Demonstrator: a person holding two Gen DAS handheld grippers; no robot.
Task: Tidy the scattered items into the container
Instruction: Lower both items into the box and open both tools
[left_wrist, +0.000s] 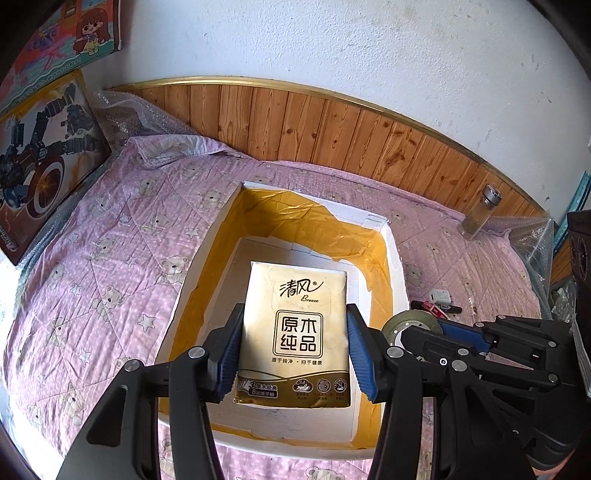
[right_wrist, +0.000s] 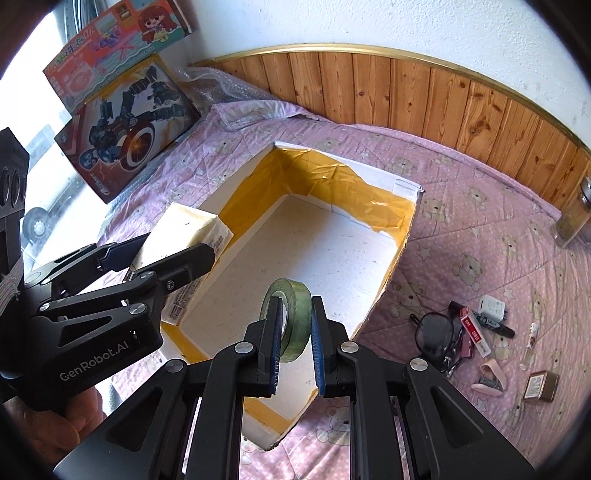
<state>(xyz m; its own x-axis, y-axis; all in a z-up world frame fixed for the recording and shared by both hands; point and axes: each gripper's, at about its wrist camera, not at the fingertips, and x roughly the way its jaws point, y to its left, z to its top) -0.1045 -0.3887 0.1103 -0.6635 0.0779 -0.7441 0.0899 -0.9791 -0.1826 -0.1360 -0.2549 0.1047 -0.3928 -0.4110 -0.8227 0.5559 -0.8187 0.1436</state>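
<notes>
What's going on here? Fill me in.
A person is tidying loose items on a bed into a white box with yellow tape inside. The left gripper holds a tissue pack over the box. The right gripper holds a tape roll on edge, also over the box. The box floor looks bare. Glasses, a pen, a charger, a small tin and other bits lie on the quilt to the right.

The tissue pack (left_wrist: 293, 332) and tape roll (right_wrist: 291, 317) hang over the open box (right_wrist: 400, 236). The box sits on the quilt (right_wrist: 461, 177). Glasses (right_wrist: 436, 338) lie to its right.
</notes>
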